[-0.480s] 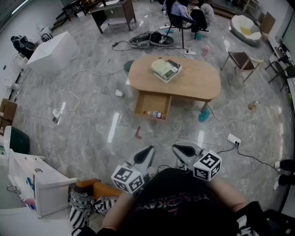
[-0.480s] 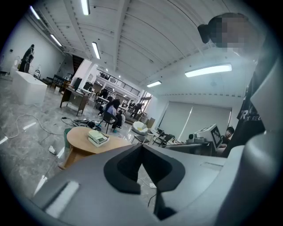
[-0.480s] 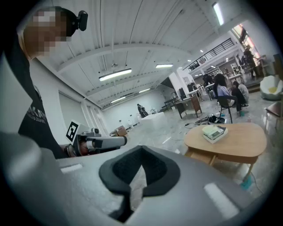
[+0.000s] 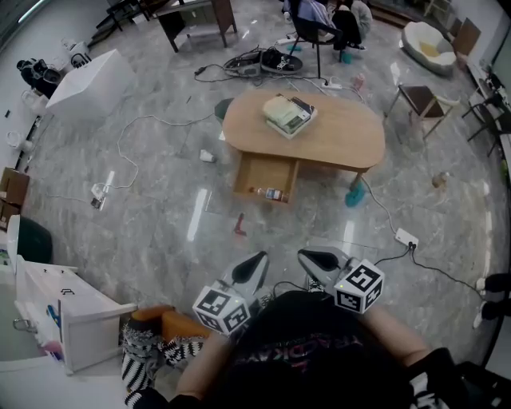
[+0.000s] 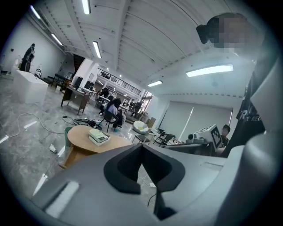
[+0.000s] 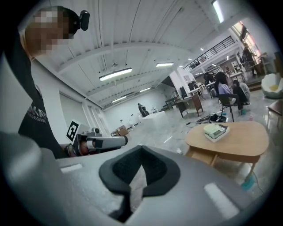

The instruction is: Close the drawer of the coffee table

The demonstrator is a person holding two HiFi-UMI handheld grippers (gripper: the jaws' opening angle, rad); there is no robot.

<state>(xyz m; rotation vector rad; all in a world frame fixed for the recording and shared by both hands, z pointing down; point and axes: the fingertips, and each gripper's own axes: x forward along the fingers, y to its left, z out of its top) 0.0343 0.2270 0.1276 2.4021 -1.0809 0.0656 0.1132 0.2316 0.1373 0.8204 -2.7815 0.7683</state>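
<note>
An oval wooden coffee table (image 4: 335, 136) stands some way ahead on the marble floor, also seen as the coffee table (image 5: 84, 137) and the coffee table (image 6: 239, 139). Its drawer (image 4: 266, 177) is pulled out toward me with a small bottle (image 4: 271, 193) lying at its front. A stack of books (image 4: 287, 114) rests on the tabletop. My left gripper (image 4: 257, 262) and right gripper (image 4: 307, 257) are held close to my body, well short of the table. Both are shut with nothing between their jaws.
Cables (image 4: 144, 128) trail across the floor left of the table. A power strip (image 4: 406, 238) and a teal object (image 4: 355, 196) lie to its right. A white box (image 4: 88, 80) stands far left, a white unit (image 4: 56, 319) near left. Chairs (image 4: 419, 104) and seated people (image 4: 327, 16) are beyond.
The view has shifted slightly; the table sits a little higher in the head view. Both grippers keep the same place.
</note>
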